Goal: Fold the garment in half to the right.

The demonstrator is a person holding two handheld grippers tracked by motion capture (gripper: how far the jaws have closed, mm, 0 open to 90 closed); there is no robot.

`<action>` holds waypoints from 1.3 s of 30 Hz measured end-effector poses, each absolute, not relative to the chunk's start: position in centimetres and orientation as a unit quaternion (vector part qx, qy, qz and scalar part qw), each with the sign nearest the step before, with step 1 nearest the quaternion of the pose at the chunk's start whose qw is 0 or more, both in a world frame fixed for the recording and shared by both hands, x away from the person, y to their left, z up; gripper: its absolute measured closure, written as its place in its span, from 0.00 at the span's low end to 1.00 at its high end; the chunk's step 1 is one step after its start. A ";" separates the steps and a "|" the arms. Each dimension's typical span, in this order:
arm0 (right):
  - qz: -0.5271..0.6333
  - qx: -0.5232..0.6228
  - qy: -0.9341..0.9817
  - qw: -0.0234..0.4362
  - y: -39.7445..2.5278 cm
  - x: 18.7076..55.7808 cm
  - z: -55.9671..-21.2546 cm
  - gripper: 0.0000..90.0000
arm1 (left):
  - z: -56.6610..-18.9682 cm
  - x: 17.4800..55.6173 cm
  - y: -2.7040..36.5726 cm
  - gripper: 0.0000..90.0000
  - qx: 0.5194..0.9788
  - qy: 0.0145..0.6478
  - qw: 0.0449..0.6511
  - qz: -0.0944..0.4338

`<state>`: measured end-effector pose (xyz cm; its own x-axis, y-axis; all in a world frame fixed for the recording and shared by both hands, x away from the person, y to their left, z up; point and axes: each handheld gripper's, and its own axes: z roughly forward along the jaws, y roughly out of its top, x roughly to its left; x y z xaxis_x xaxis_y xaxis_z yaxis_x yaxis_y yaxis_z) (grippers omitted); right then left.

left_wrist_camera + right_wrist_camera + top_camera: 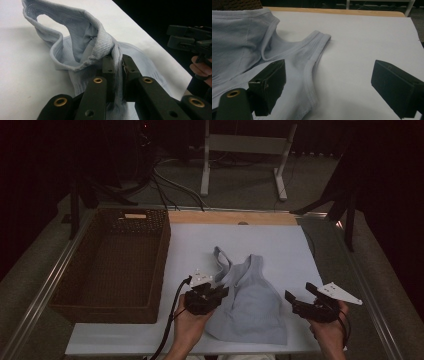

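Item: pale blue tank top, flat on the white sheet. My left gripper: clamped on its bunched strap. My right gripper: jaws wide, hem between them. Step: gathering. Next: right closes on fabric.

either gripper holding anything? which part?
Left gripper pinches the pale blue tank top by its bunched armhole edge. Right gripper is open, holding nothing.
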<state>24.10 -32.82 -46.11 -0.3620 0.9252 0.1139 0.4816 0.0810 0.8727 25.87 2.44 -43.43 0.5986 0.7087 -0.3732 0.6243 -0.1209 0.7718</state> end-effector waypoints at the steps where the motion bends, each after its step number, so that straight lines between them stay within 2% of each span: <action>1: 0.449 0.508 0.692 0.247 -32.8 24.1 -46.1 0.14 | -43.4 25.9 2.4 0.94 0.748 0.445 0.491 0.042; 39: 0.449 0.507 0.693 0.247 -32.9 24.0 -46.1 0.14 | -43.3 26.5 -0.6 0.94 0.752 0.417 0.510 0.013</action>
<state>24.03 -32.90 -46.09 -0.3626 0.9250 0.1134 0.4809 0.0815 0.8730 26.45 -0.60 -43.34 0.6513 0.6408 -0.4065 0.6146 -0.1313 0.7779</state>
